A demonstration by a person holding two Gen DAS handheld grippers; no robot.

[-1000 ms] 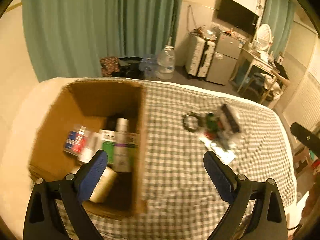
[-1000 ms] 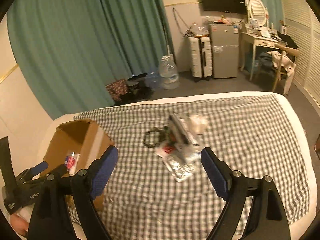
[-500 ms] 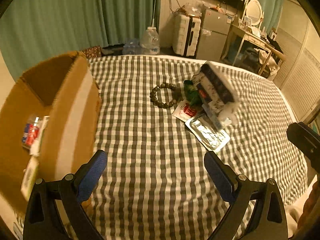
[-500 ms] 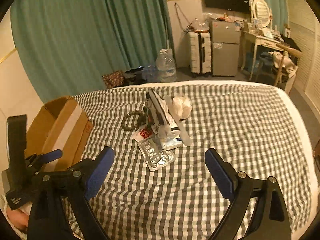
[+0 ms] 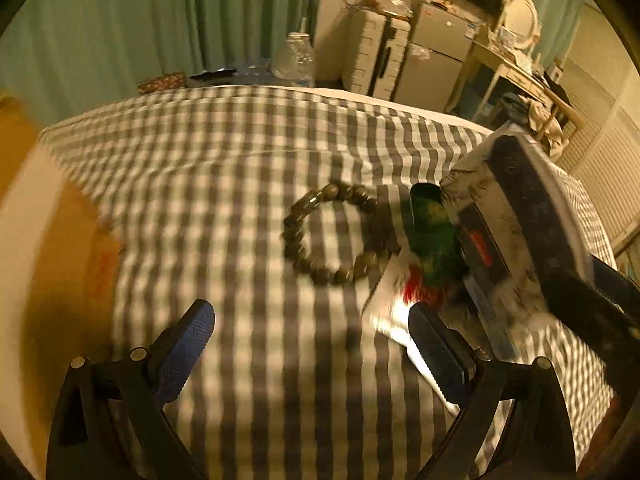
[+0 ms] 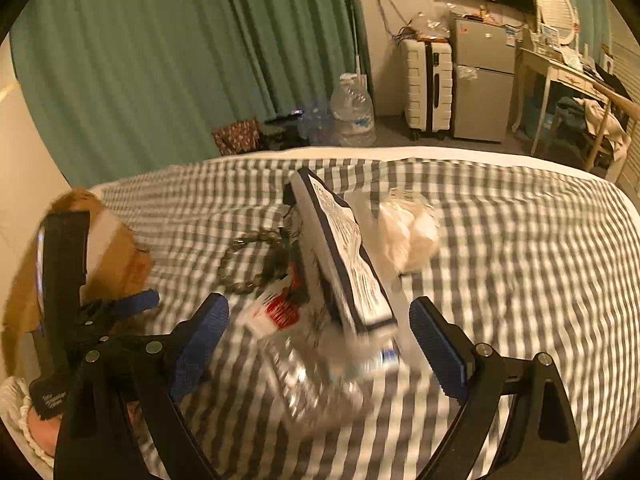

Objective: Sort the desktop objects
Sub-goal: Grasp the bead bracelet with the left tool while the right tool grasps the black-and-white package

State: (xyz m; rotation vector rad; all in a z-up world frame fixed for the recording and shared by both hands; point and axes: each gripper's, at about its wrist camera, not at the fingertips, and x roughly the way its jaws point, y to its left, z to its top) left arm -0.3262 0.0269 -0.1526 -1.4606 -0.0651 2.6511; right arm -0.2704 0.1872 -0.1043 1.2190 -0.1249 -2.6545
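A pile of small objects lies on the checked cloth. A brown bead bracelet lies just ahead of my open, empty left gripper. Beside it are a green item, a red-and-white sachet and a dark-edged printed box. In the right wrist view my right gripper is open and empty, its jaws on either side of the near end of the box, above a silver blister pack. The bracelet, the sachet and a white wad lie around it.
The cardboard box stands at the left edge of the bed, also seen blurred in the left wrist view. The left gripper's body is between it and the pile. Beyond the bed are curtains, a water jug, suitcase and desk.
Both grippers have moved forward and down toward the pile. The left one swung right, away from the cardboard box, to face the bracelet. Both stay open.
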